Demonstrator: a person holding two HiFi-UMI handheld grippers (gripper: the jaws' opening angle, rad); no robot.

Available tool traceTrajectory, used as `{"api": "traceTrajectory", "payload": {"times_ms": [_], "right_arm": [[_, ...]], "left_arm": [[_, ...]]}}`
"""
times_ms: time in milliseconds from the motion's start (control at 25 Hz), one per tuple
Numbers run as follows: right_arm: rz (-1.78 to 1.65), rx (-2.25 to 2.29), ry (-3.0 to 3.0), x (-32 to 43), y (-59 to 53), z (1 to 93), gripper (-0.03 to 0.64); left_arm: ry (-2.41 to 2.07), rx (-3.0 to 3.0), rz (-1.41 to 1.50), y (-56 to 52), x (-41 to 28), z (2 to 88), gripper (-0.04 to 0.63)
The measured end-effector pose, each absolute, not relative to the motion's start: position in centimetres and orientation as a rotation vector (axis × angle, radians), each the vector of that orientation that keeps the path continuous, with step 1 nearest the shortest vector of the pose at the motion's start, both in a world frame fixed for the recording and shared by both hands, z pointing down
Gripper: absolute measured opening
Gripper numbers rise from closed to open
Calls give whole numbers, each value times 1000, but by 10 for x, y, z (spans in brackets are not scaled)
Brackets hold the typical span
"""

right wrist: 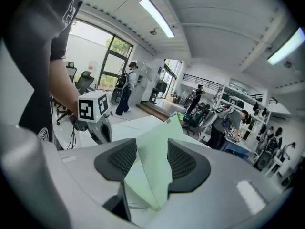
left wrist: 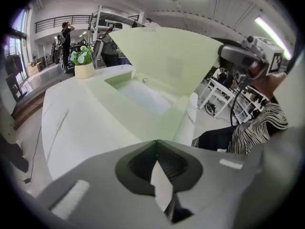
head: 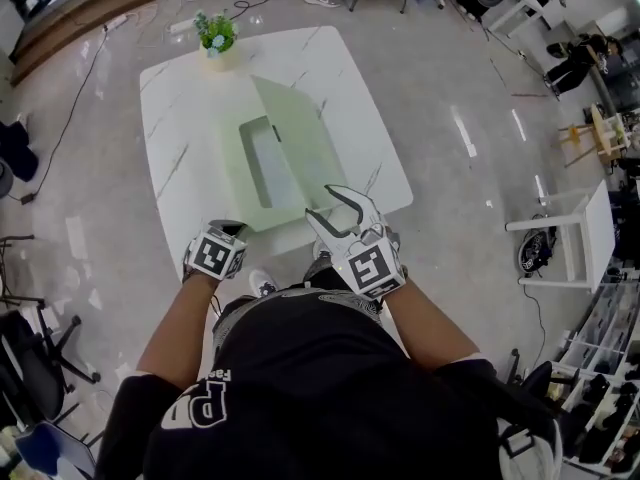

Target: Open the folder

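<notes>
Pale-green folder point(head: 262, 173) half-open, cover point(head: 298, 133) raised | right gripper point(right wrist: 151, 159) fingers pinch cover | left gripper point(left wrist: 156, 144) fingers together

Pale green folder point(head: 285, 153) on a white counter point(head: 180, 118) veined in thin grey. Left claw point(left wrist: 156, 144) and right claw point(right wrist: 152, 152) are light grey, with black ribbed pads point(right wrist: 183, 161); their cubes point(head: 372, 268) bear black-and-white square markers. Green leaves and whitish flowers top a cream pot point(head: 216, 60). The person's shirt point(head: 300, 388) is black with white lettering. The floor point(head: 470, 108) is glossy pale grey.
</notes>
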State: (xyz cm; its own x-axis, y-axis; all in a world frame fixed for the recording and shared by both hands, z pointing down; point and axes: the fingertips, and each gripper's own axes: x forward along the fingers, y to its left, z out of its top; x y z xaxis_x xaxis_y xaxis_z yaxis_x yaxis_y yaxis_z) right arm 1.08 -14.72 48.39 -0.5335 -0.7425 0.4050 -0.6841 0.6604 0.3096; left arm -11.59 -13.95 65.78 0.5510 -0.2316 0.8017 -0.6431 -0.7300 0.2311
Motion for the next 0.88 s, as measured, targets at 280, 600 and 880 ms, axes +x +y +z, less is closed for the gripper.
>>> {"api": "traceTrajectory", "payload": {"times_ms": [280, 600, 880], "right_arm": [[-134, 1251, -2348, 66, -145, 451, 74], [-52, 1320, -2424, 123, -160, 447, 28], [125, 1375, -2474, 176, -170, 452, 25]], "left_arm": [[-739, 2243, 1137, -137, -117, 658, 57], [-812, 2165, 1195, -143, -122, 669, 57], [-926, 2082, 1266, -144, -129, 669, 57]]}}
